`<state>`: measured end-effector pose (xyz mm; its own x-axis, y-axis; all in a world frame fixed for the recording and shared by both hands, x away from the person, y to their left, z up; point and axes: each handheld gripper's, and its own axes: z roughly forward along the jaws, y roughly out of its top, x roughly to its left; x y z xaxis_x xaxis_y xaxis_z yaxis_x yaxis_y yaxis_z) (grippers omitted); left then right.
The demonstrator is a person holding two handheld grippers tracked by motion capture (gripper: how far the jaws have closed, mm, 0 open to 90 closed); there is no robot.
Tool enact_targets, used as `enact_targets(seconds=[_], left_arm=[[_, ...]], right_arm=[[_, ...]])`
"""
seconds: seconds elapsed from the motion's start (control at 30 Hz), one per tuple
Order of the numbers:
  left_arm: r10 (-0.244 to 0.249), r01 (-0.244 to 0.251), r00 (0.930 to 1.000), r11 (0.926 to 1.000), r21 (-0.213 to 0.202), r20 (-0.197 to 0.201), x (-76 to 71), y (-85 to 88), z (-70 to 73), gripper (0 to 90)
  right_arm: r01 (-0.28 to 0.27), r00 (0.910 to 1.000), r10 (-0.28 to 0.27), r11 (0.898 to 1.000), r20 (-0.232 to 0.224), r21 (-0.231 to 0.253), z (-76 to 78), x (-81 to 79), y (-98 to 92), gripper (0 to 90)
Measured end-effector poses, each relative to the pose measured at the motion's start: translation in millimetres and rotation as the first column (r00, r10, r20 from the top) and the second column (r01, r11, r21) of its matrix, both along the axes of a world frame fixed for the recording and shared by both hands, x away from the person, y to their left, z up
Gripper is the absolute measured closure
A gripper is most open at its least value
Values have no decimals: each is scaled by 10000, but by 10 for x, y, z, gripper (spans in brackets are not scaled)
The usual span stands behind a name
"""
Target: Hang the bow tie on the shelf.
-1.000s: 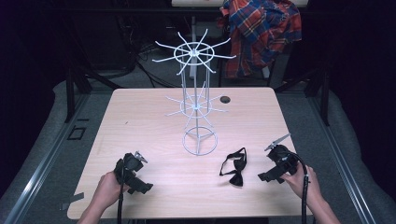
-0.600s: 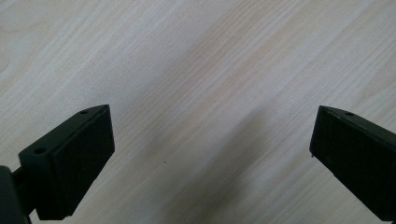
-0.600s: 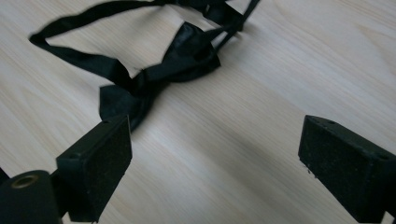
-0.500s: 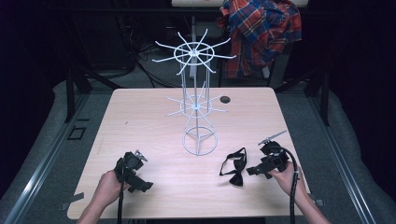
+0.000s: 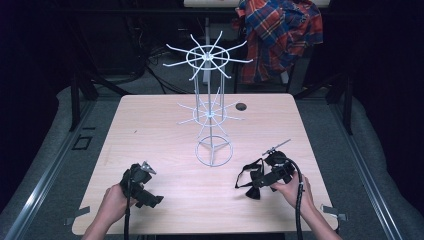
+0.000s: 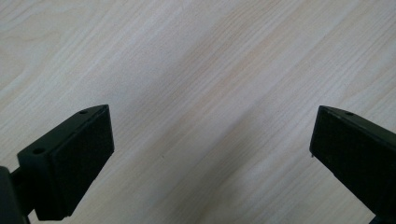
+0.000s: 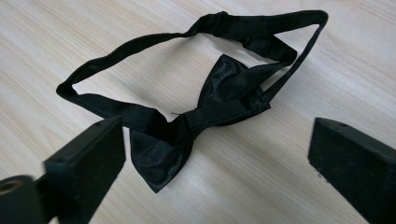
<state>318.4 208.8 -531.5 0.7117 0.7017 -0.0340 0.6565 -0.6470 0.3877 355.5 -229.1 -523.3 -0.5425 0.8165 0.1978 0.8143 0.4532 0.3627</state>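
High view. Pale wooden table point(image 5: 150, 130) seen from above, with a white wire display rack point(image 5: 211, 115) standing upright just past centre, two tiers of radiating hooks above a ring base. Small dark round hole point(image 5: 241, 106) in the tabletop at about 1 o'clock from the rack's base. Plaid shirt point(image 5: 280, 35) in red and blue draped beyond the far edge, at 1 o'clock from the rack. Left gripper point(image 5: 141, 184) at 7 o'clock from the rack, near the front edge, held by the left hand point(image 5: 114, 204), resting low over bare wood. Right gripper point(image 5: 264, 176) at 5 o'clock from the rack, held by the right hand point(image 5: 294, 191), its nose right at a black bow tie point(image 5: 250, 181) lying flat on the table; touching or just short of it, cannot tell from here.

Left gripper view. Two black jaws wide apart at 8 and 4 o'clock, nothing between them but light wood grain point(image 6: 205, 93).

Right gripper view. Jaws spread wide at 8 and 4 o'clock, clamped on nothing. Satin bow tie point(image 7: 205, 116) lying on the wood ahead, from centre toward 10 o'clock, one wing close beside the left-hand jaw, knot at the middle, the other wing angled toward 1 o'clock. Neck strap point(image 7: 140, 46) looped open across the top, from 9 o'clock round to 1 o'clock.
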Motion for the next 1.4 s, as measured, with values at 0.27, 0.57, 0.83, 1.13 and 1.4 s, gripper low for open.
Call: enact_targets(seconds=[0.27,0.57,0.83,1.13,1.4], left_arm=[[103,-101,9997,9999,68,-212,21,50,-48,0],[5,-4,10000,9999,155,-81,33,11,-38,0],[-112,114,9999,9998,183,-98,20,-16,-29,0],[-25,27,9999,9998,210,-101,-11,22,-27,0],[-22,26,9998,9997,224,-191,-1,26,-43,0]], right_arm=[[544,9985,-544,9985,44,1,13,47,109,110],[732,9973,-729,9970,117,-258,-78,38,120,341],[446,9990,-437,9950,122,-896,-152,17,196,462],[-177,9977,283,9859,612,-1662,-168,-21,358,536],[-1091,9869,1406,9436,798,-3126,-217,-67,460,689]])
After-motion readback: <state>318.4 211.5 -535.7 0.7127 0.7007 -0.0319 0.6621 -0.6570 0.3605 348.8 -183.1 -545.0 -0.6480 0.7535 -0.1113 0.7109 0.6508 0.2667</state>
